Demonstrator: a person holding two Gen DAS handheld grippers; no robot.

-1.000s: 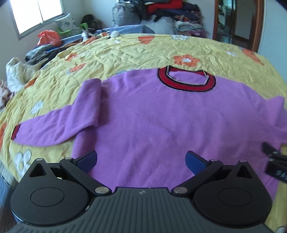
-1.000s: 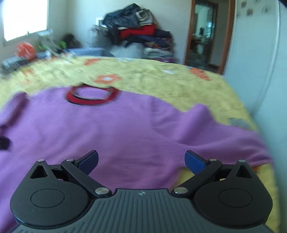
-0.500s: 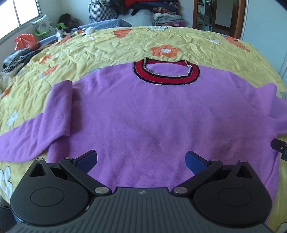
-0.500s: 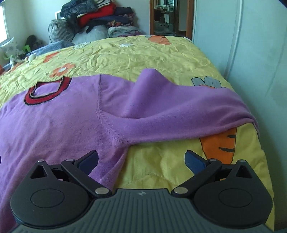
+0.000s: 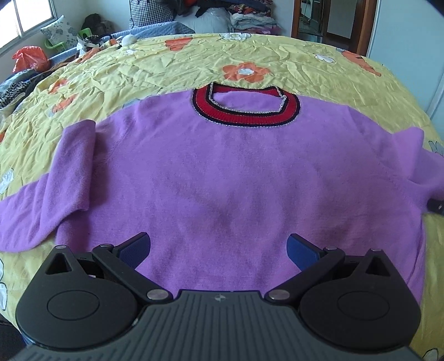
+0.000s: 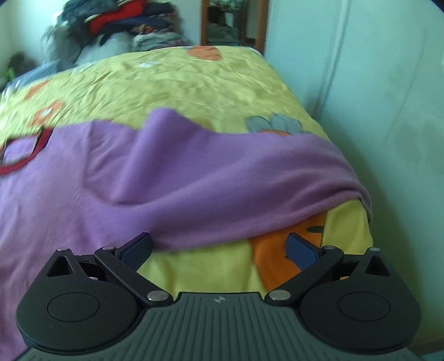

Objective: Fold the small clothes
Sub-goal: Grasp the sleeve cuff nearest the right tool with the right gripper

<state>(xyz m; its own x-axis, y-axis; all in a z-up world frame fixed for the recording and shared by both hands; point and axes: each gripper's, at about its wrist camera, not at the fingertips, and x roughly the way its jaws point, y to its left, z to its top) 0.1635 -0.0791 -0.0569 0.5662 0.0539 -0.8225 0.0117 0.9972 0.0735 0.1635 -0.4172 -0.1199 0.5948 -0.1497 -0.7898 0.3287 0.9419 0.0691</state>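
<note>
Nearest to me, my left gripper hangs over the bottom hem of the purple sweater, fingers spread wide with nothing between them. On the other side, my right gripper hovers at the right edge of the bed, its fingers wide apart too and empty; the left one sits just at the lower edge of the right sleeve, though whether it touches the cloth I cannot tell. The right view is a bit blurred.

The sweater lies flat, front up, on the yellow bedspread, which is printed with orange flowers and a carrot near my right gripper. The right sleeve stretches out sideways and drapes over the edge of the bed beside a pale wall. On the left view, the left sleeve is bent, running down alongside the body and then out to the left.

Further up, the red collar with dark and silvery trim points away from me. Beyond the bed there is a pile of clothes, a wooden door frame, a window and an orange bag at far left.
</note>
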